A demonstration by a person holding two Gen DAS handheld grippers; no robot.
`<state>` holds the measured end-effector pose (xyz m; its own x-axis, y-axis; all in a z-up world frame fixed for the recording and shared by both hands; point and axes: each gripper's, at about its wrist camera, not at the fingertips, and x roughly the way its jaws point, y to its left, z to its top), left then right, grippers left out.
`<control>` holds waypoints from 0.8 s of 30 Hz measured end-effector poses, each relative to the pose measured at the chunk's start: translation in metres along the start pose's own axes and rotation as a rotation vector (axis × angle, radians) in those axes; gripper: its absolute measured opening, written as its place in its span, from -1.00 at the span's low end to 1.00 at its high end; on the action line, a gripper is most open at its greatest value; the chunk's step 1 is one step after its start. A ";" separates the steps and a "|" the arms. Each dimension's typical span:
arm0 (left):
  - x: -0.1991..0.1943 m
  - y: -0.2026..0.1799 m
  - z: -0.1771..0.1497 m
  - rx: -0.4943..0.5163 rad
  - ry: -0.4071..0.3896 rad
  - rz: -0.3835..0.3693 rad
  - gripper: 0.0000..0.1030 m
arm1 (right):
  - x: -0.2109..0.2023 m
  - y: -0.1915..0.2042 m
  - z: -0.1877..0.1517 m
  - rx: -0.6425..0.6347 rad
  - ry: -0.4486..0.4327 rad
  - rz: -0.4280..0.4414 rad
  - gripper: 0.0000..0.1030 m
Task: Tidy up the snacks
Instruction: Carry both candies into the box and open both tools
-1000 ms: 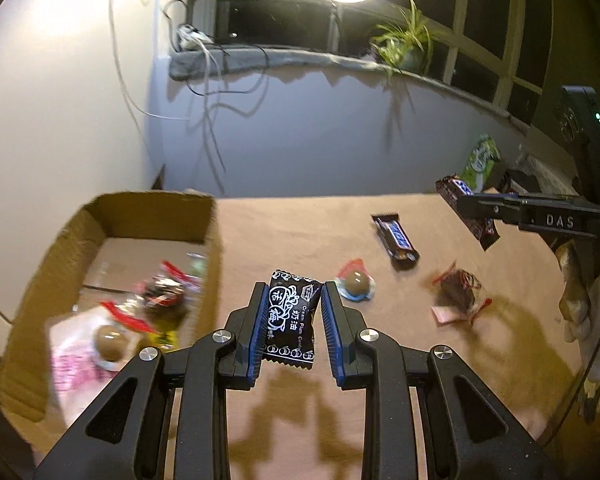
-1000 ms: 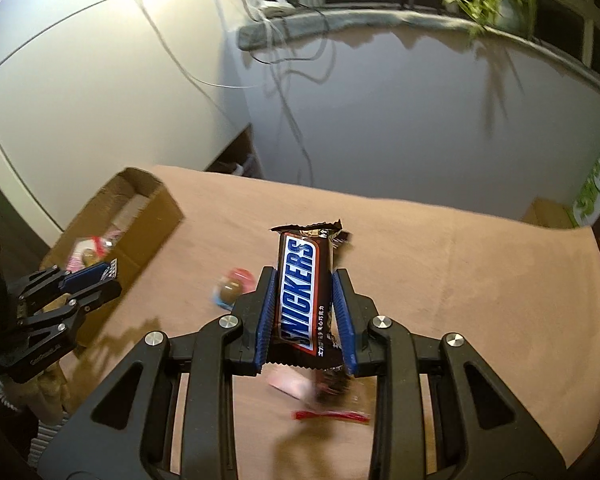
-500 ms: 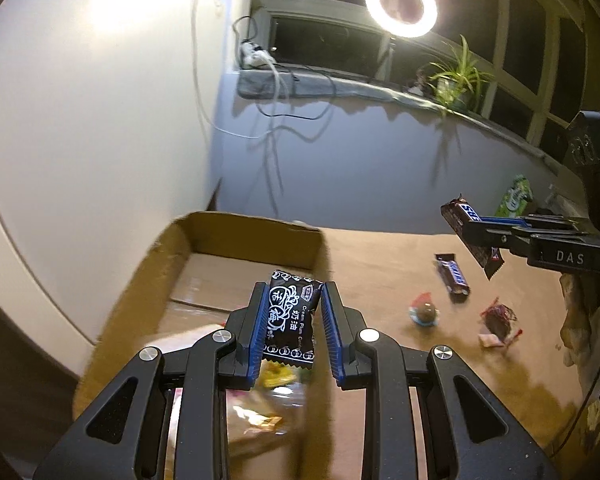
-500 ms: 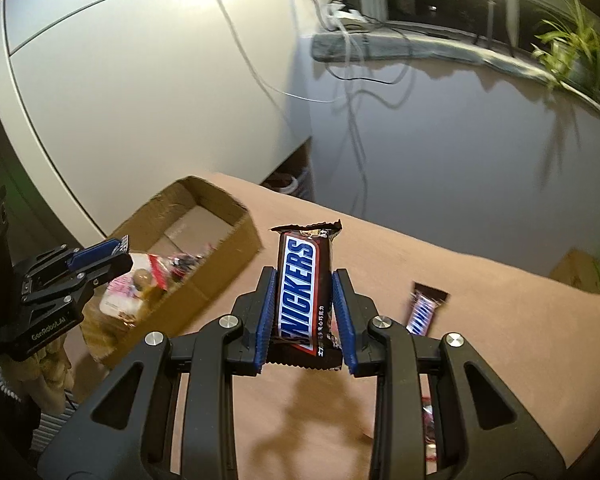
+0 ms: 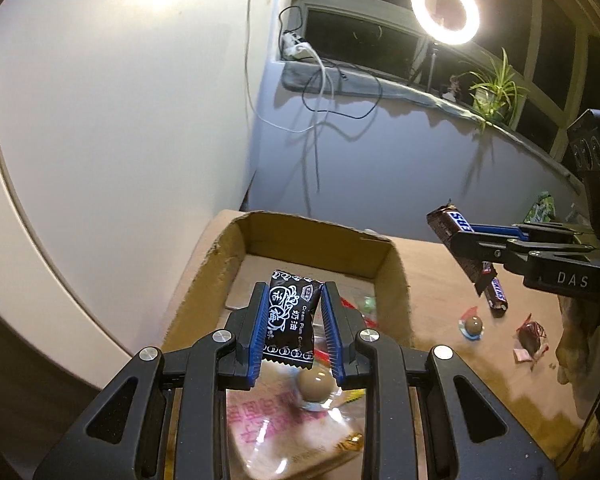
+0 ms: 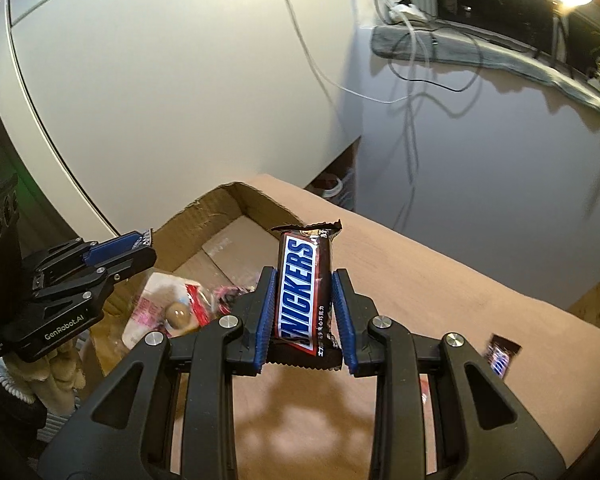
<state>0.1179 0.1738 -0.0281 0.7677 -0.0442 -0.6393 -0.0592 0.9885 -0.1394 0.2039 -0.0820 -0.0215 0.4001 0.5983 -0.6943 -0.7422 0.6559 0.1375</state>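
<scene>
— Since the cardboard box [image 5: 392,276] is the biggest thing we see, where does it sit from our claws?

— Straight ahead of and below our left gripper [image 5: 293,322], open-topped, brown, its rim ragged. From our right gripper [image 6: 303,312] it lies ahead and to the left, on the tan table [image 6: 440,280].

— And what do we see inside it?

— Beneath our left claw, a clear packet with pink print [image 5: 276,428], a round brown sweet [image 5: 315,387] on it, and some red-wrapped bits beyond; we cannot tell those apart.

— What are we carrying on the right?

— A Snickers bar [image 6: 302,296], dark brown with blue lettering on white. Our right claw is clamped on its lower half. Its long axis runs forward along the fingers, the crimped end pointing away from us, over the table just beside the box's near wall.

— And on the left?

— A black plum candy packet [image 5: 290,316] with white drawings, shorter than the bar. Our left claw is clamped on its sides; it stands lengthwise between the fingers, top edge pointing away, above the box's interior.

— Anything to the right of our left claw?

— On the table, a second small Snickers [image 5: 496,294], a ball sweet on a blue and red wrapper [image 5: 473,325], and a dark sweet in a red-trimmed wrapper [image 5: 531,336], all apart.
</scene>
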 end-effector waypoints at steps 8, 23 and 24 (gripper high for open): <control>0.010 0.011 0.002 -0.017 0.017 0.001 -0.52 | 0.034 0.021 0.013 -0.018 0.039 0.040 -0.43; 0.015 0.016 0.001 -0.031 0.033 0.004 -0.29 | 0.064 0.030 0.016 -0.029 0.090 0.085 -0.39; 0.015 0.017 0.001 -0.034 0.031 0.011 -0.08 | 0.064 0.030 0.016 -0.026 0.088 0.081 -0.18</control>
<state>0.1294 0.1896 -0.0394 0.7468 -0.0387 -0.6639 -0.0891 0.9835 -0.1577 0.2156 -0.0172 -0.0504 0.2905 0.6053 -0.7411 -0.7840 0.5946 0.1782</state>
